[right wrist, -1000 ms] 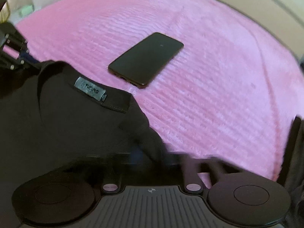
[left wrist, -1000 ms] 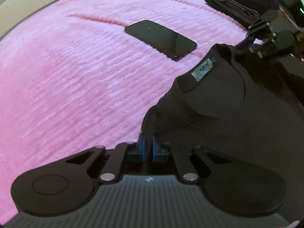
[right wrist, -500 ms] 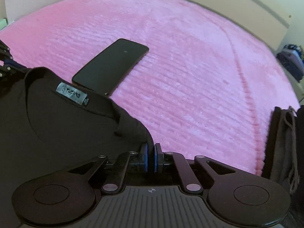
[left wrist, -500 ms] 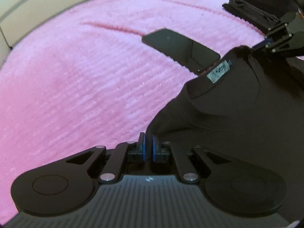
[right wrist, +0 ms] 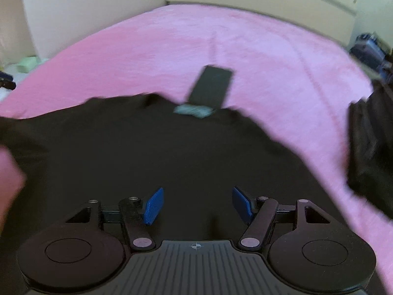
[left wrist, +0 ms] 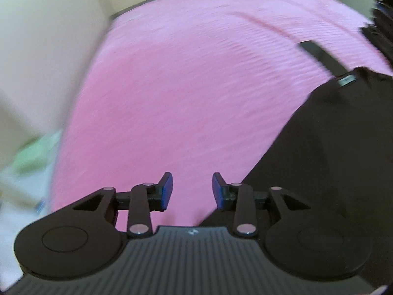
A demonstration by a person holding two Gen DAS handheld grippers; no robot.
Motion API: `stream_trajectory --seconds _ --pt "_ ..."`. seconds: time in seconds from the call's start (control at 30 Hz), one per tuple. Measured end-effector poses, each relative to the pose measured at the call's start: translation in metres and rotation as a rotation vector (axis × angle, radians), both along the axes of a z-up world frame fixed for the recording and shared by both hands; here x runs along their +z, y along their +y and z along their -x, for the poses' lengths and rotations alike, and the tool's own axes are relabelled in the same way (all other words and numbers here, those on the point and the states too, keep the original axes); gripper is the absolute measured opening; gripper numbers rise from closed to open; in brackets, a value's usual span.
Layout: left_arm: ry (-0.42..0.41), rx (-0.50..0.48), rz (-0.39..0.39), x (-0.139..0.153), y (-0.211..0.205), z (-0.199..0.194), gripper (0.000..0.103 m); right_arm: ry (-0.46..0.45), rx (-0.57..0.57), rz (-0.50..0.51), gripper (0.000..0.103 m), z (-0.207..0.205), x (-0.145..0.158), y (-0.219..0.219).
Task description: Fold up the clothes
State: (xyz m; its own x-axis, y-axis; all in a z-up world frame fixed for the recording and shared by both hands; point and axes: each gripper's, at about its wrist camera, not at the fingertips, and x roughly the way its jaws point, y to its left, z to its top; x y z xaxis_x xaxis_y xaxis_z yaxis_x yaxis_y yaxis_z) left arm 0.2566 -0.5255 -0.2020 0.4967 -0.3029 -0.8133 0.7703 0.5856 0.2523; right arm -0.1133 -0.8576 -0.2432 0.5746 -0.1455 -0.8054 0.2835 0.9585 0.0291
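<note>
Your right wrist view shows the whole collar end of the black shirt [right wrist: 152,152], its grey neck label just before the dark phone [right wrist: 211,86]; your left view catches only the shirt's edge [left wrist: 331,152] at the right, over the pink bed [left wrist: 186,93]. The shirt lies spread flat toward the bed's near edge. Your left gripper [left wrist: 192,188] and right gripper [right wrist: 197,205] have just been opening; both sets of fingers stand apart with nothing between them, the right above the cloth, the left just beside it.

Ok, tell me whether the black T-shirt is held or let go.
Let go. The black T-shirt lies on the pink blanket; both the right gripper and left gripper have just been opening, nothing between them.
</note>
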Motion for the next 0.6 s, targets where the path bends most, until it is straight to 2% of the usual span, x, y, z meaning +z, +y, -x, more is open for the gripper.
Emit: stream_trajectory --seconds 0.1,0.23,0.33,0.43,0.53,0.6 --pt "0.001 0.121 -0.042 0.013 0.066 0.012 0.039 0.012 0.019 -0.11 0.065 0.003 -0.003 0.04" --pt "0.043 0.262 -0.089 0.006 0.134 0.038 0.041 0.029 0.116 -0.187 0.065 -0.005 -0.005 0.101" --pt "0.088 0.286 -0.089 -0.011 0.163 0.056 0.048 0.036 0.184 -0.207 0.065 -0.012 0.001 0.143" --pt "0.141 0.27 -0.093 -0.042 0.175 0.06 0.053 0.042 0.212 -0.186 0.065 -0.022 0.005 0.178" --pt "0.194 0.235 -0.098 -0.078 0.182 0.046 0.053 0.065 0.191 -0.147 0.065 -0.036 -0.002 0.204" --pt "0.206 0.221 -0.056 -0.087 0.194 0.03 0.053 0.088 0.148 -0.154 0.065 -0.045 -0.007 0.218"
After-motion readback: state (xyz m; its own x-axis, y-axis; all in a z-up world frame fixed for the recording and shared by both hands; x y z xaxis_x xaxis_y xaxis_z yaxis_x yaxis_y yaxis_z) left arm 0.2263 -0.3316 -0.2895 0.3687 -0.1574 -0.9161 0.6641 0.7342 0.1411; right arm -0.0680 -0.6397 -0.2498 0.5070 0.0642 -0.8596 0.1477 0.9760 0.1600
